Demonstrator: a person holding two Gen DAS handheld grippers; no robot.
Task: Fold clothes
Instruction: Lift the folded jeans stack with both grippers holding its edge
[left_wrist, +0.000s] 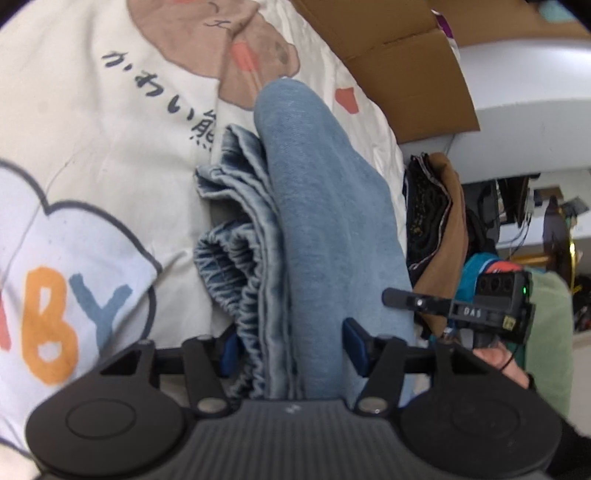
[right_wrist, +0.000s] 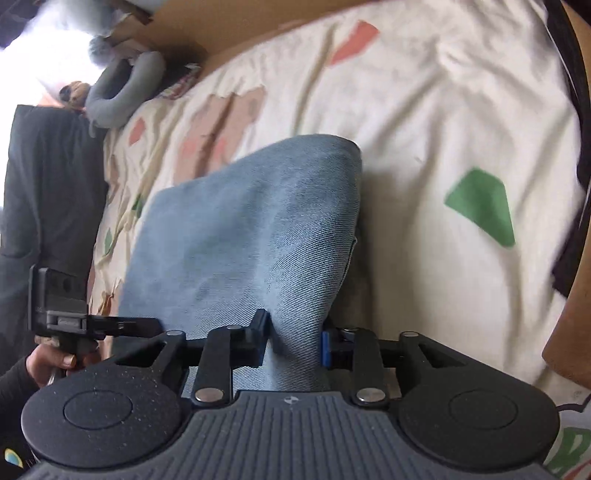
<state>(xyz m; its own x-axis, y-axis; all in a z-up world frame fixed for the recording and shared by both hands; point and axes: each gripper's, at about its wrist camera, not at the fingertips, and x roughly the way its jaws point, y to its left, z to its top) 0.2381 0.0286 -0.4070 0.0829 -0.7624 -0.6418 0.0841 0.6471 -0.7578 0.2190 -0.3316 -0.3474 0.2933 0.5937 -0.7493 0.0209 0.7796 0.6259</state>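
Two tools: both engaged on one garment, folded blue jeans (left_wrist: 325, 221) lying on a printed bedsheet (left_wrist: 110, 122).
Left tool (left_wrist: 291, 345): jaws wide, straddling the elastic waistband bundle (left_wrist: 229, 266); pads not clearly pressing.
Right tool (right_wrist: 293, 345): pads pinching a raised ridge of denim.
Axis: jeans run straight ahead from each tool, long axis along the fingers.
Nearer hand: neither; both at the near edge.
Hidden: near hem under both tool bodies; far side of fold; sheet blurred in right view.

A cartoon-print bedsheet (left_wrist: 110, 122) covers the bed, flanked by cardboard boxes (left_wrist: 406, 74), a grey neck pillow (right_wrist: 122, 92) and a heap of dark clothes (left_wrist: 432, 214).
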